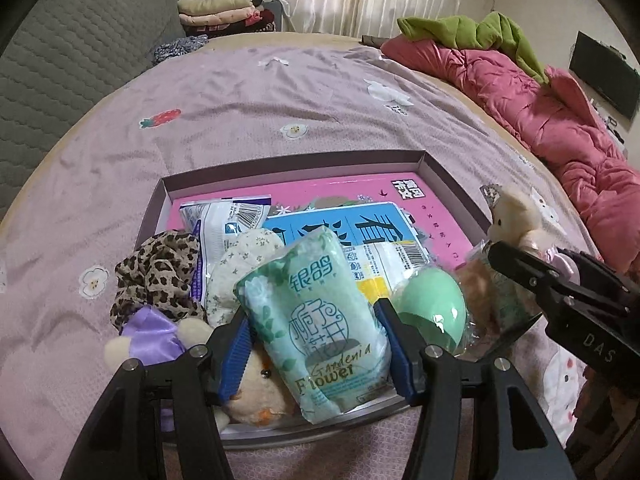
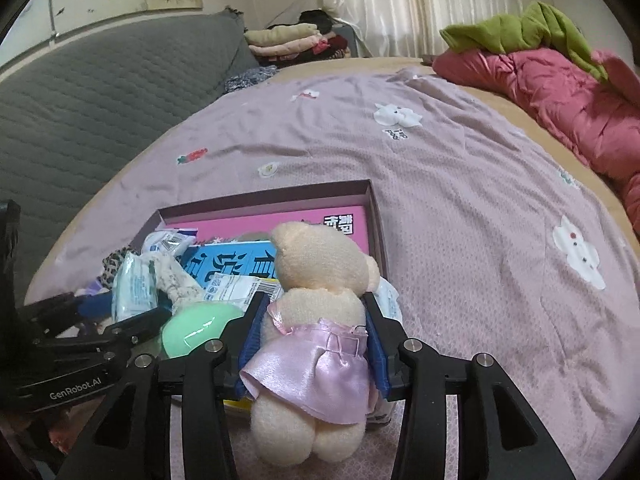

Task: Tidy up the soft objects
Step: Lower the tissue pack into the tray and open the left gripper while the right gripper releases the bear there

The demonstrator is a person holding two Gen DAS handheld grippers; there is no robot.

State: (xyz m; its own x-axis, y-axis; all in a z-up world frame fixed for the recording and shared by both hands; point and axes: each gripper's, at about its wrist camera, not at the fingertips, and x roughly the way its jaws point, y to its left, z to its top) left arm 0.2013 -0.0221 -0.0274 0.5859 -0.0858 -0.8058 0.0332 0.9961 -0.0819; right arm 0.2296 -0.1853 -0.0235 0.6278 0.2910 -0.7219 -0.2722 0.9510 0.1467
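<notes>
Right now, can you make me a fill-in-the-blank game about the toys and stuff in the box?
1. The left gripper holds a pale green pack that says Gardenia ____.
2. The teddy bear between the right gripper's pads wears a shiny ____ dress.
3. The egg-shaped toy beside the pack is ____.
4. The box sits on a ____ bedsheet.

Missing words: Flower; pink; green; purple

A bed (image 2: pixel 460 208) carries everything, covered by a lilac sheet (image 1: pixel 248 92) printed with flowers and a strawberry. A shallow open box (image 1: pixel 436 168) lies on the sheet near the front. A pink quilt (image 1: pixel 560 120) is bunched along the right edge, with a green cloth (image 1: pixel 472 30) on top.
</notes>
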